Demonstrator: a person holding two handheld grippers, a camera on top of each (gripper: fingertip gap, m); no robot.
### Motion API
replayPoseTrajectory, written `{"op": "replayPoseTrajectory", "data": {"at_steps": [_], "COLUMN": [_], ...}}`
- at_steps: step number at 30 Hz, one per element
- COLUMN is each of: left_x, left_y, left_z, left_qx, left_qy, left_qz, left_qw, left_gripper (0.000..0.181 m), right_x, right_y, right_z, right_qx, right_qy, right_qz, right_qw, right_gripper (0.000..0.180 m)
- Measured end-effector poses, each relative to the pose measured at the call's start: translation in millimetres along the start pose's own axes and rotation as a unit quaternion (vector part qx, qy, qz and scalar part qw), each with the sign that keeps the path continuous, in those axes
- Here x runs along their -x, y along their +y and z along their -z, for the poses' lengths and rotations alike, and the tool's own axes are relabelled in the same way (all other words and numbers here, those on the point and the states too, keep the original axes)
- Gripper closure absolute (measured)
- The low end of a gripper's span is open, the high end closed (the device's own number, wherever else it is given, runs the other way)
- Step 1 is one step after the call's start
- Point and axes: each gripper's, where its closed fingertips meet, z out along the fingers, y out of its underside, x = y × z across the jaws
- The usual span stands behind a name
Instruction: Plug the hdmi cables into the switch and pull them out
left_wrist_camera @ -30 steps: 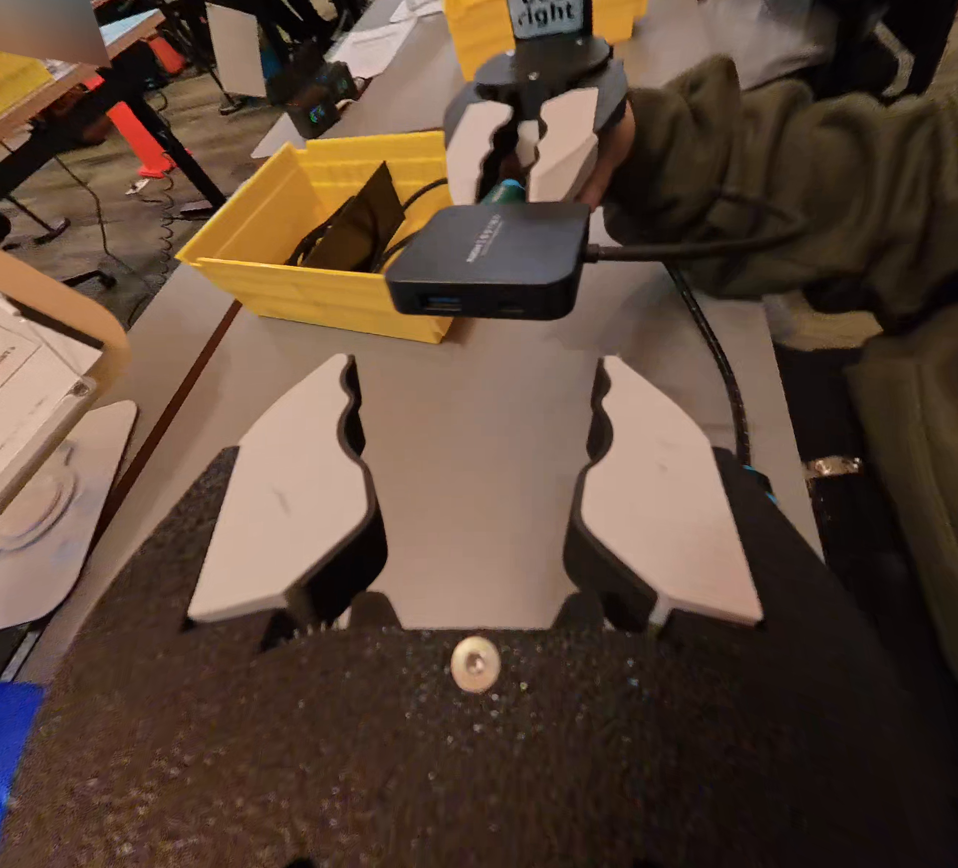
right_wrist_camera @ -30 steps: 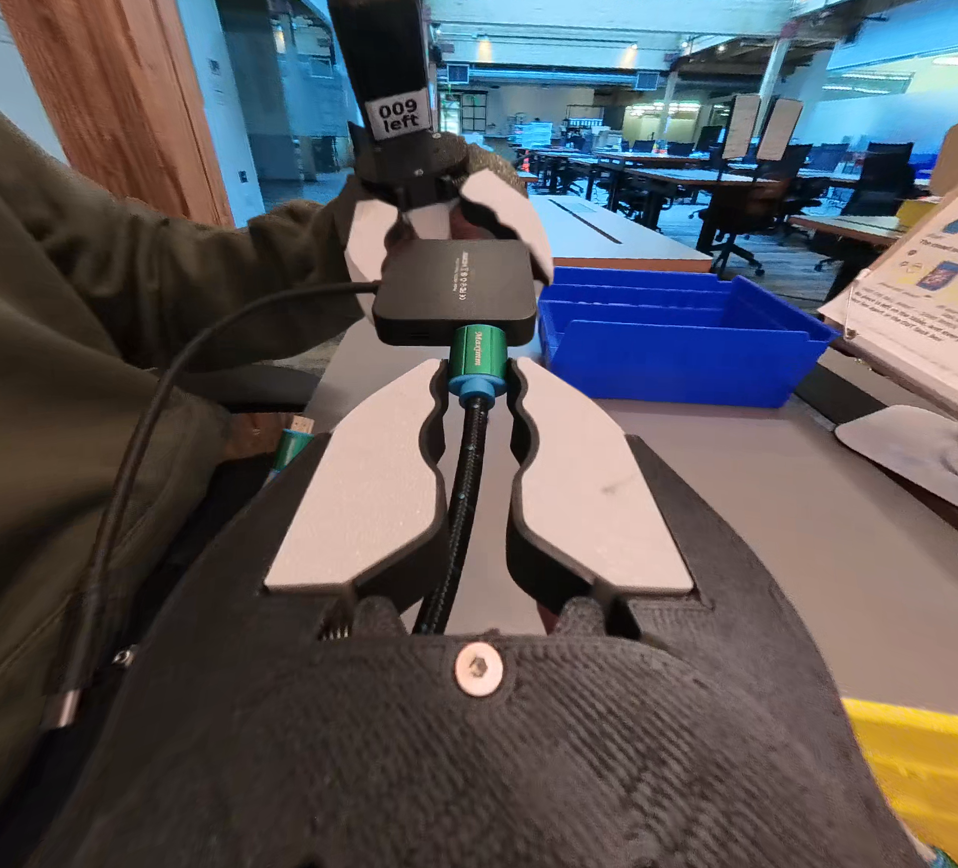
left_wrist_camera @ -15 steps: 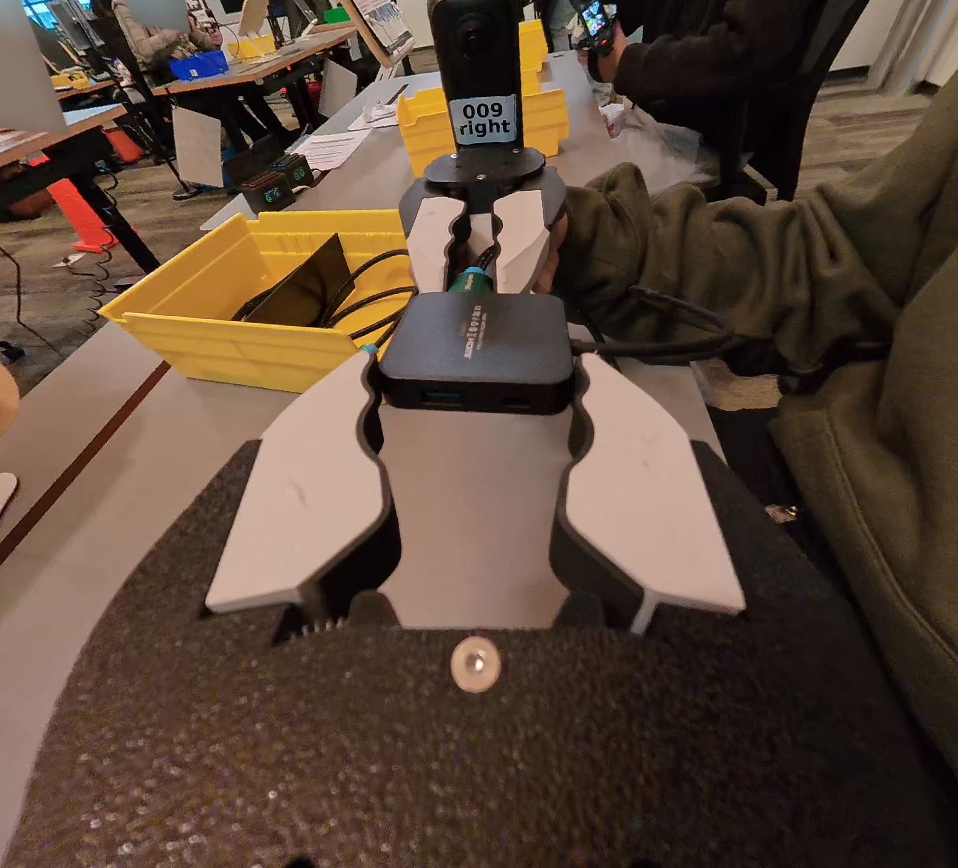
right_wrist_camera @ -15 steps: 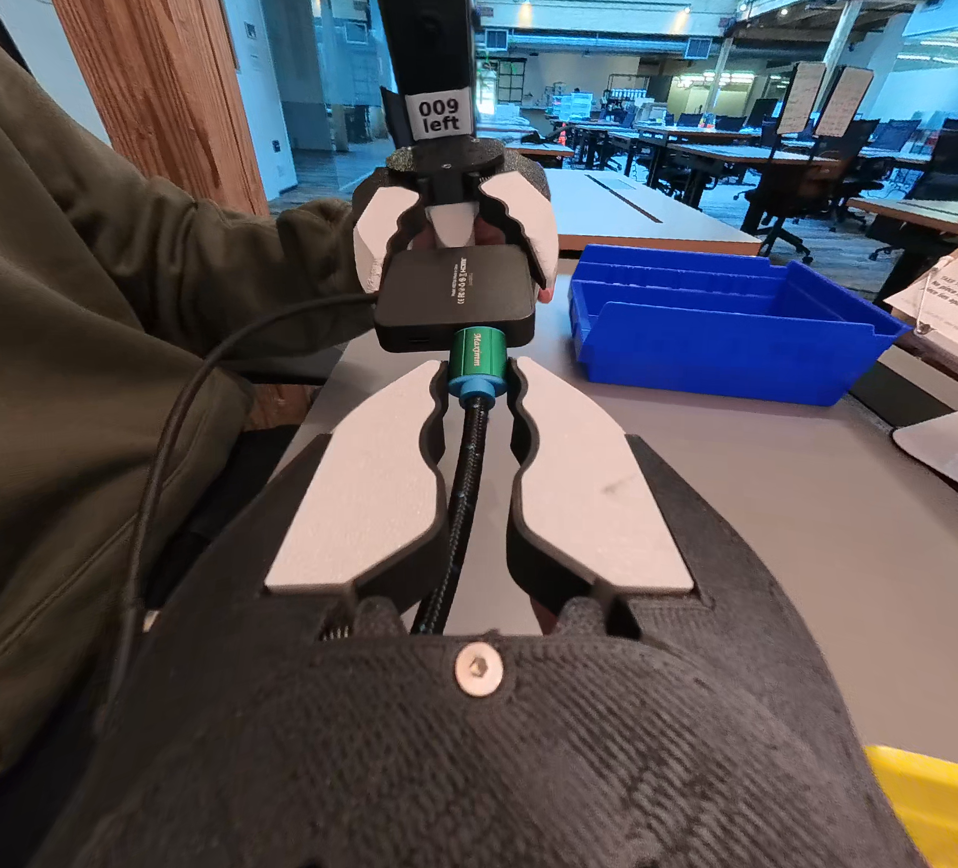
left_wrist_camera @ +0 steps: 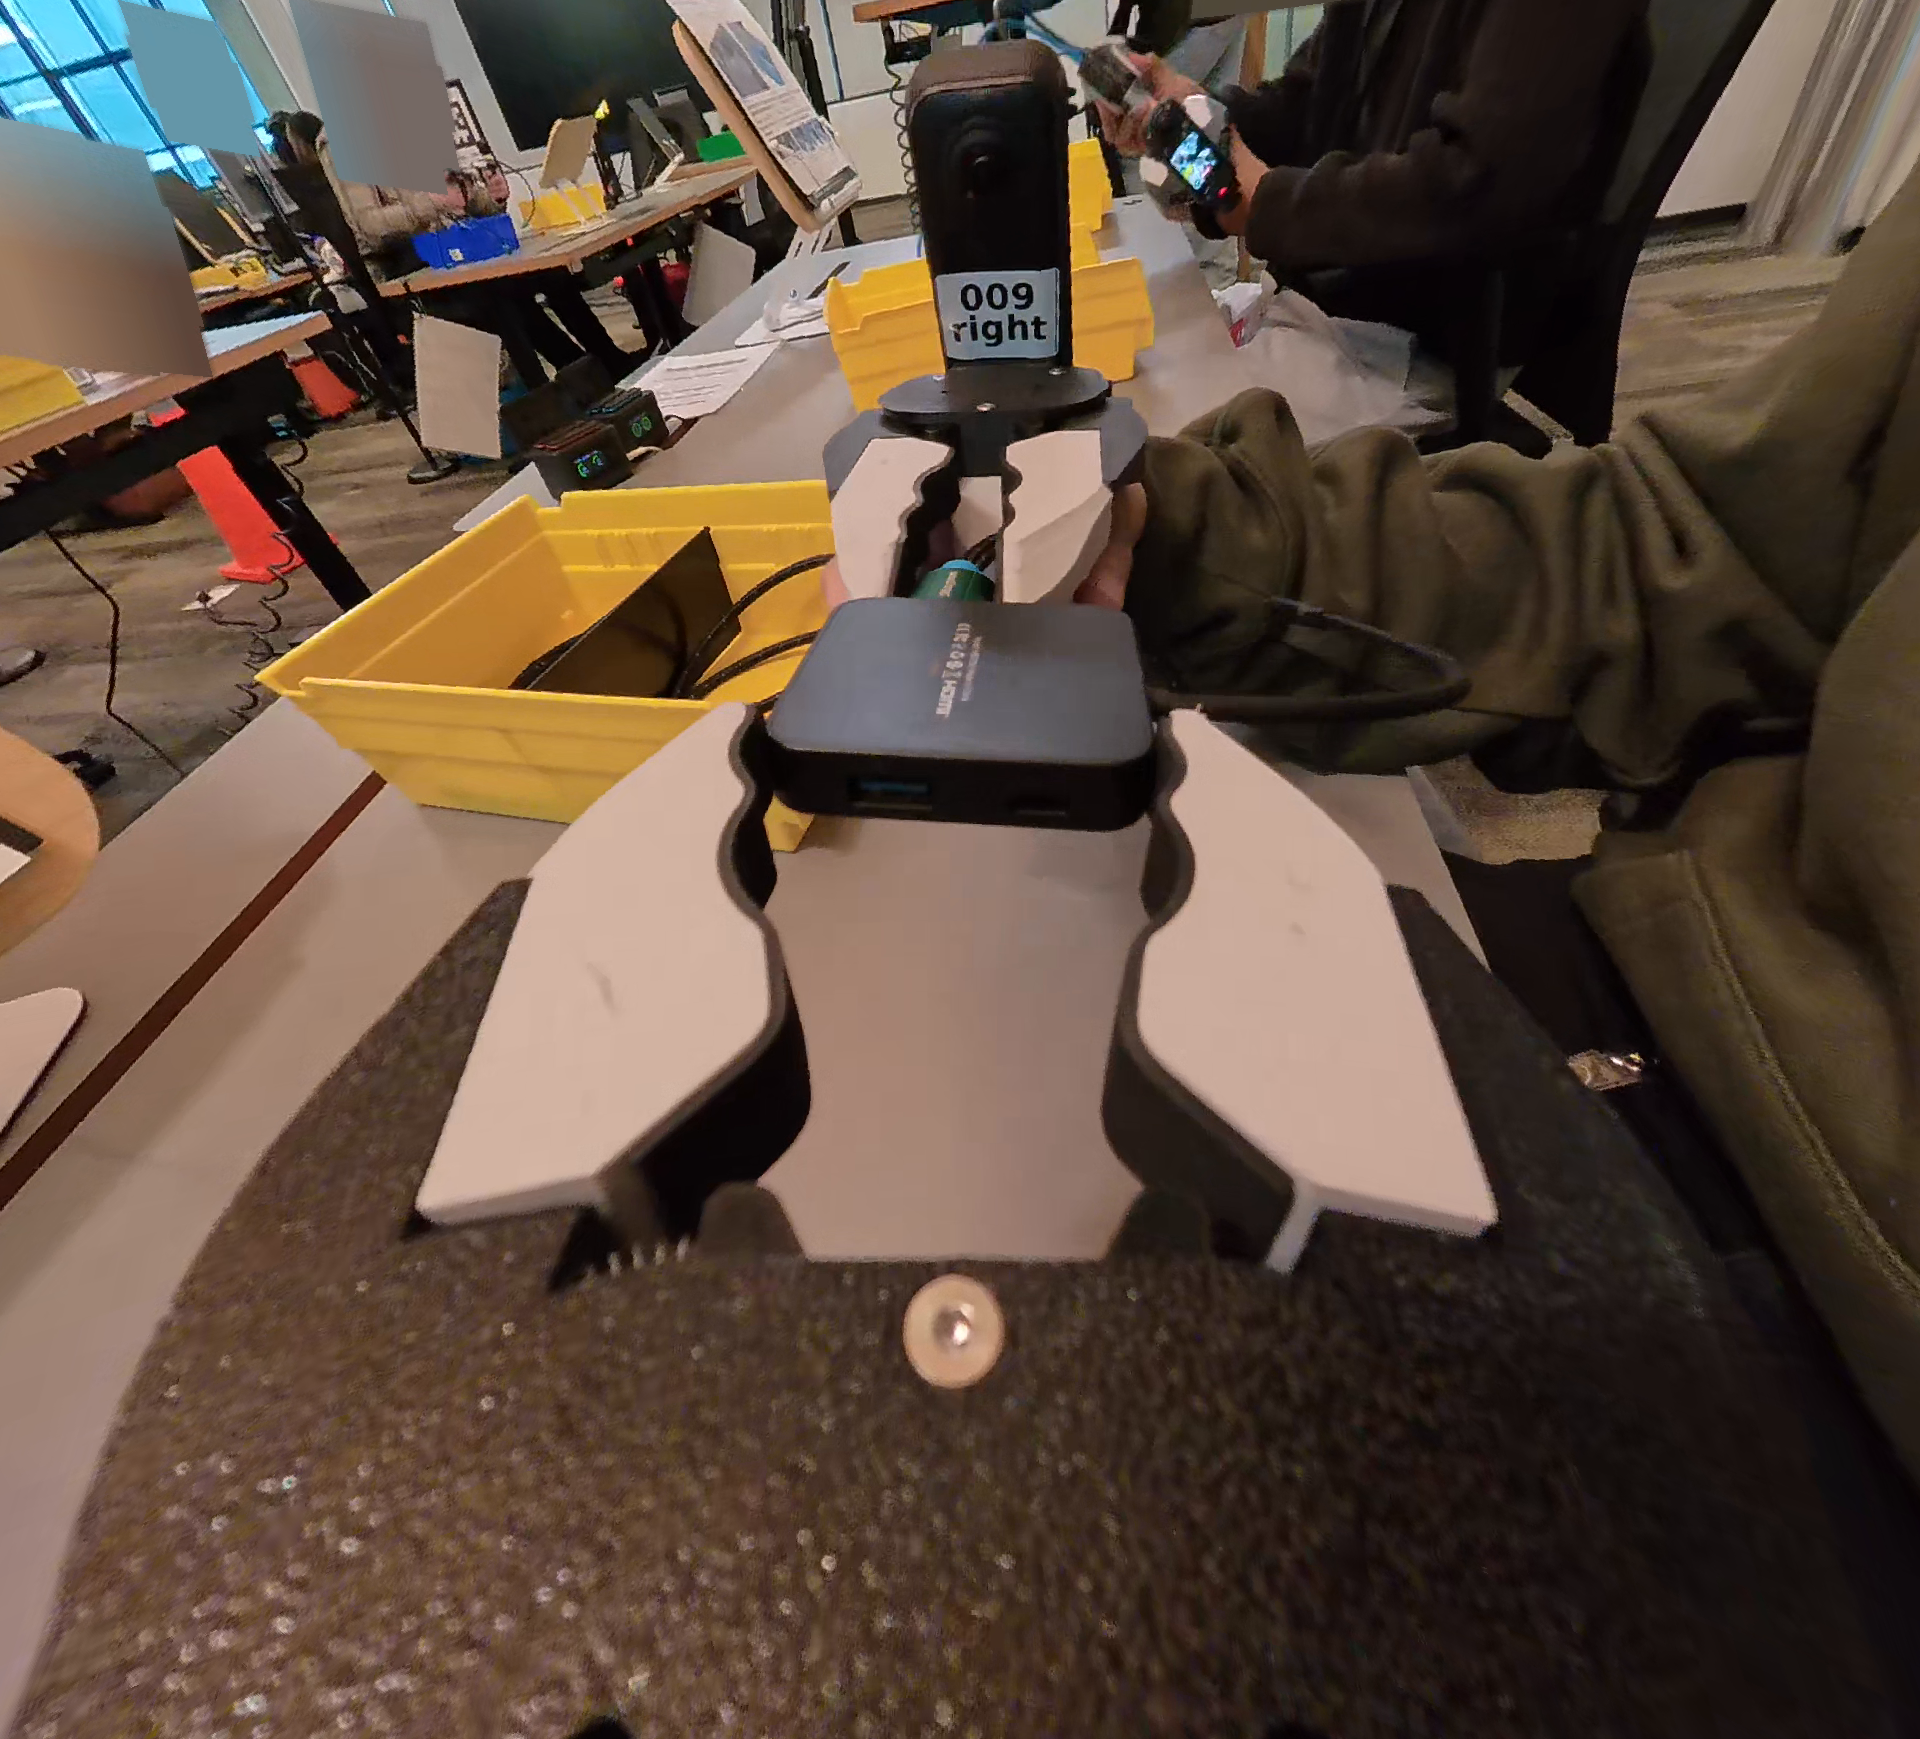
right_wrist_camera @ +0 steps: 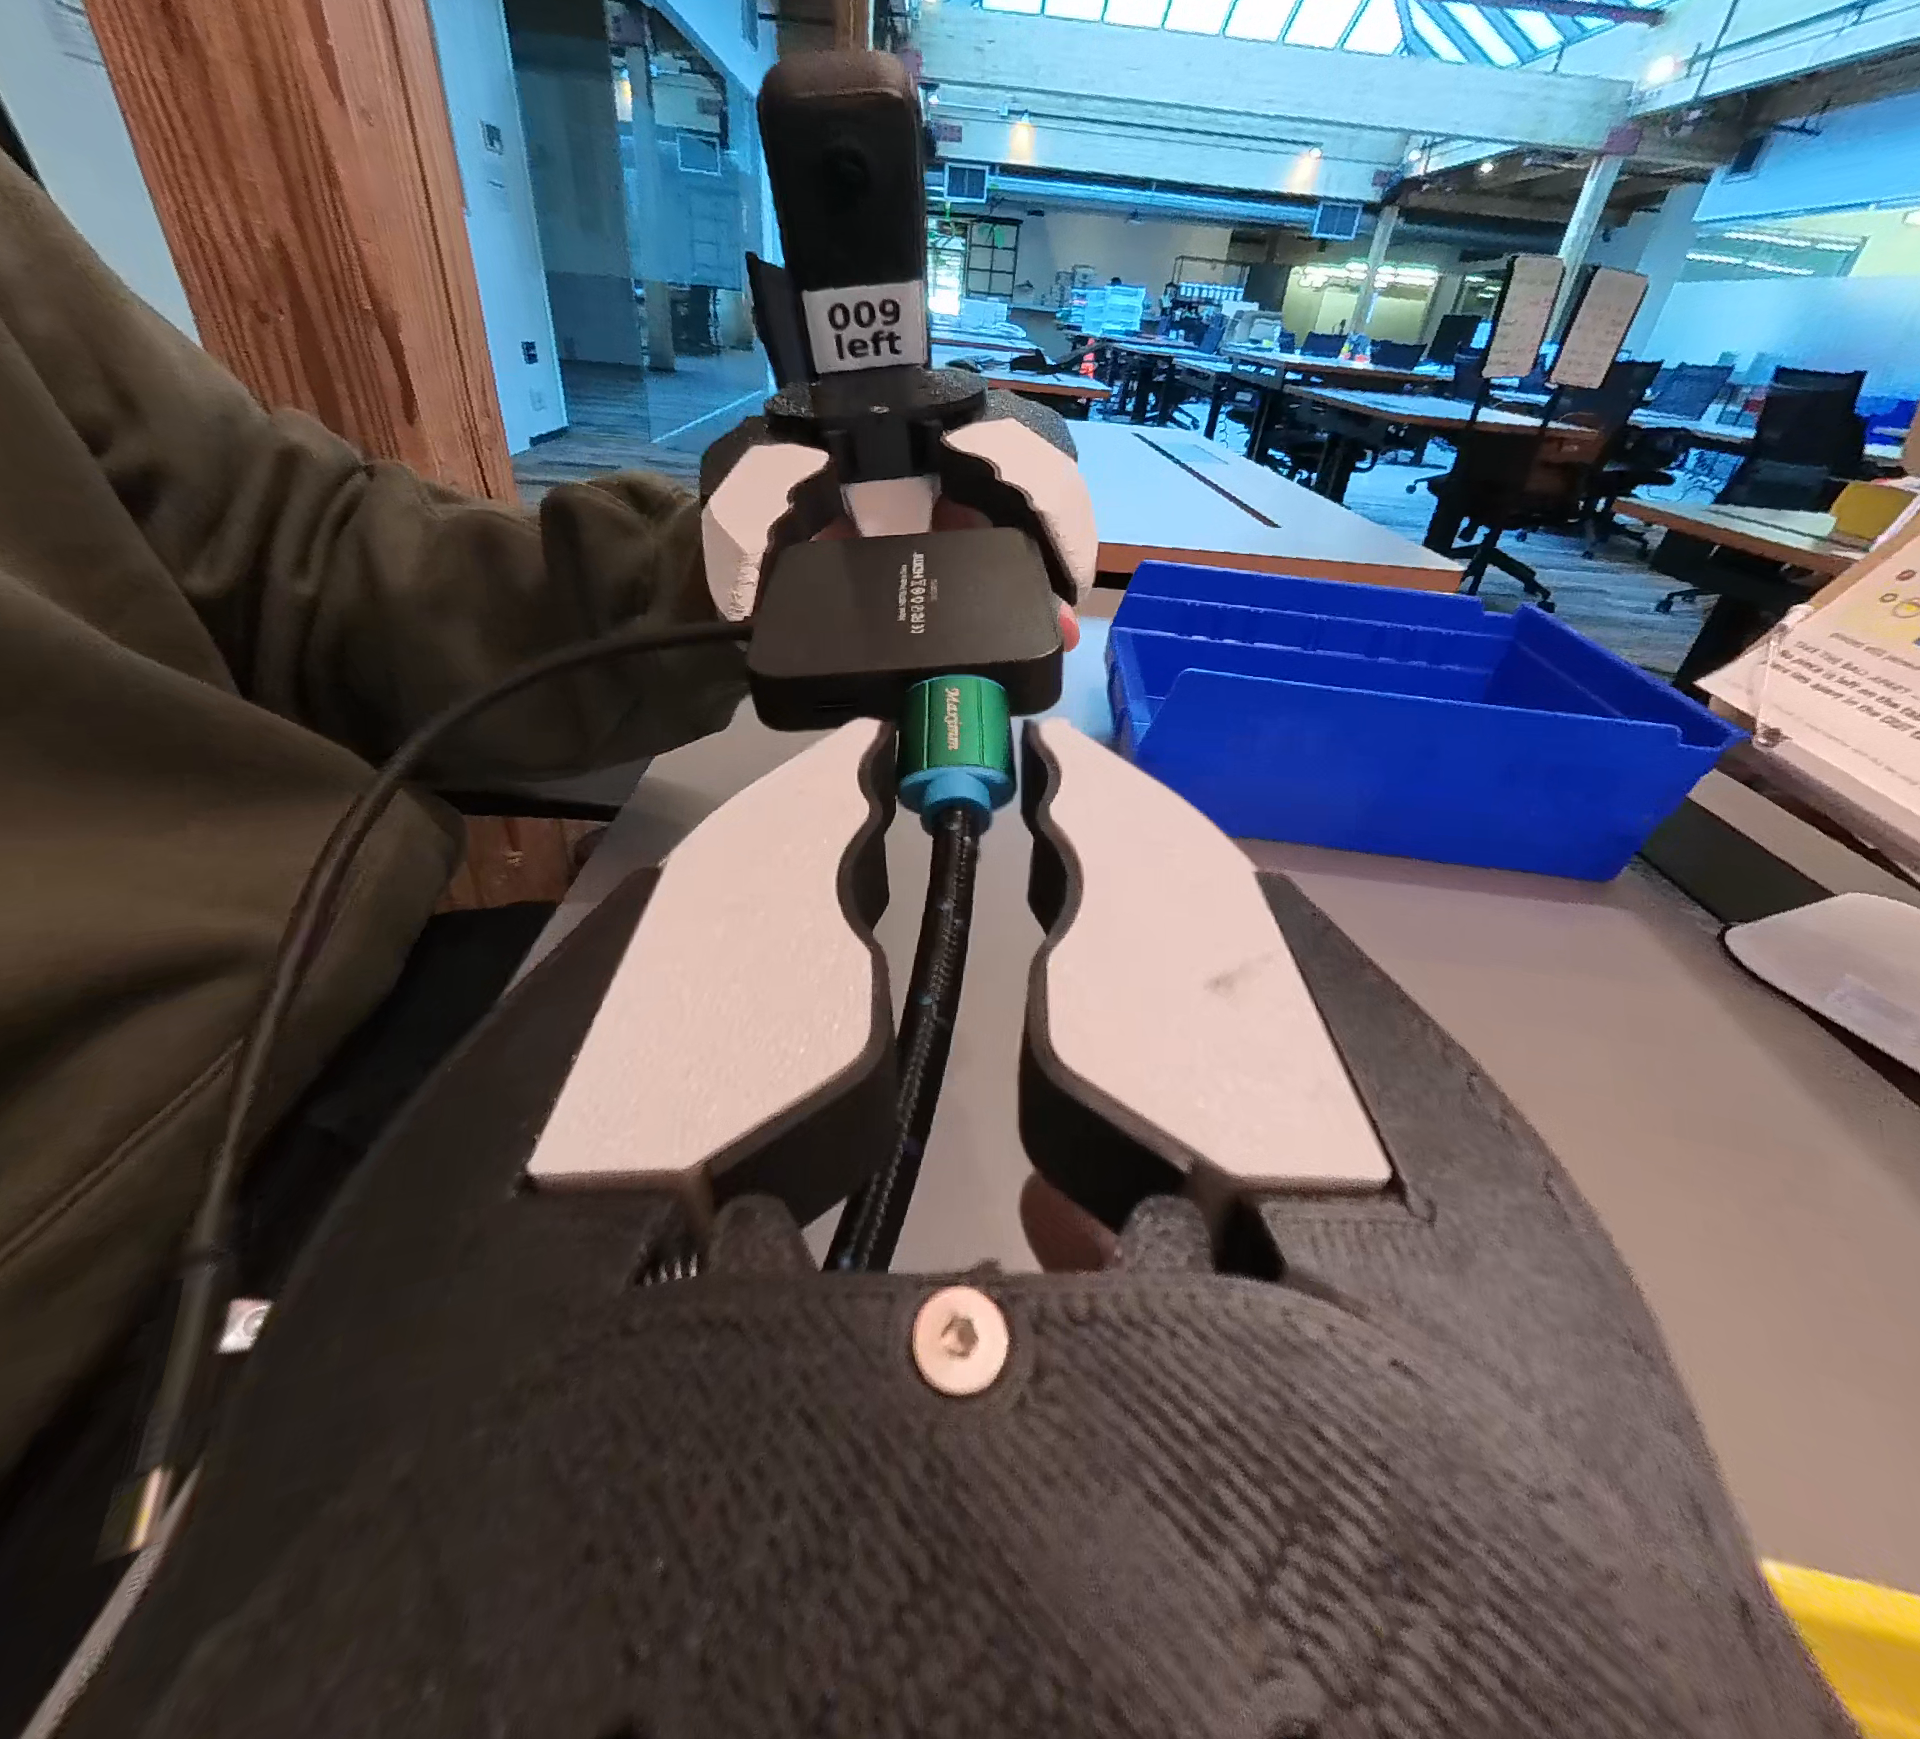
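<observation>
The black switch [left_wrist_camera: 966, 702] is held above the grey table, clamped at its sides between the fingertips of my left gripper [left_wrist_camera: 956, 754]. Its thin black lead [left_wrist_camera: 1330, 702] loops off over my sleeve. A green HDMI plug [right_wrist_camera: 945, 733] on a black braided cable [right_wrist_camera: 935, 962] sits in the switch's [right_wrist_camera: 904, 609] far side. My right gripper [right_wrist_camera: 951, 744] is shut on that plug. In the left wrist view the right gripper [left_wrist_camera: 951, 536] faces me behind the switch, with the green plug [left_wrist_camera: 951, 588] showing. In the right wrist view the left gripper [right_wrist_camera: 899, 515] shows behind the switch.
A yellow bin [left_wrist_camera: 468, 702] with black cables and a dark slab stands left of the switch, another yellow bin [left_wrist_camera: 894, 328] farther back. A blue bin [right_wrist_camera: 1403, 754] and a sign stand [right_wrist_camera: 1829, 702] sit on the table. A person [left_wrist_camera: 1455, 183] stands at the far end.
My left gripper moved up to the switch and closed on its sides. The right gripper kept its hold on the green plug, and both lifted and tilted a little.
</observation>
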Motion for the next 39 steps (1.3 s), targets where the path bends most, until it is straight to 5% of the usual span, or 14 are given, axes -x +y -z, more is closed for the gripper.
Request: {"op": "replayPoseTrajectory", "data": {"at_steps": [9,12,16,18,19,39], "left_x": [-2.1,-3.4,-1.7,3.6,5.0,-4.7], "left_y": [4.2,4.9,-6.5,-9.3,-9.9,-8.6], "left_z": [4.0,1.5,3.4,8.5,10.2,5.2], "left_qx": [-0.019,-0.018,-0.044,-0.052,-0.053,-0.041], "left_qy": [0.003,-0.004,-0.011,-0.021,-0.023,0.005], "left_qz": [-0.001,-0.01,-0.009,-0.006,-0.004,-0.025], "left_qw": [1.0,1.0,0.999,0.998,0.998,0.999], "left_gripper": [0.112,0.112,0.112,0.112,0.112,0.112], "right_x": [2.9,-1.7,-0.9,-7.3,-9.6,5.9], "right_y": [-1.3,-5.1,-9.5,-6.8,-6.7,4.7], "right_z": [-8.0,-9.4,-1.2,4.6,7.2,-11.4], "right_qx": [-0.014,-0.03,-0.027,-0.017,-0.018,0.012], "right_qy": [-0.019,-0.013,-0.001,0.023,0.03,-0.014], "right_qz": [-0.051,-0.073,-0.036,-0.038,-0.039,-0.001], "right_qw": [0.998,0.997,0.999,0.999,0.999,1.0], "right_gripper": [0.158,0.179,0.179,0.141,0.139,0.159]}}
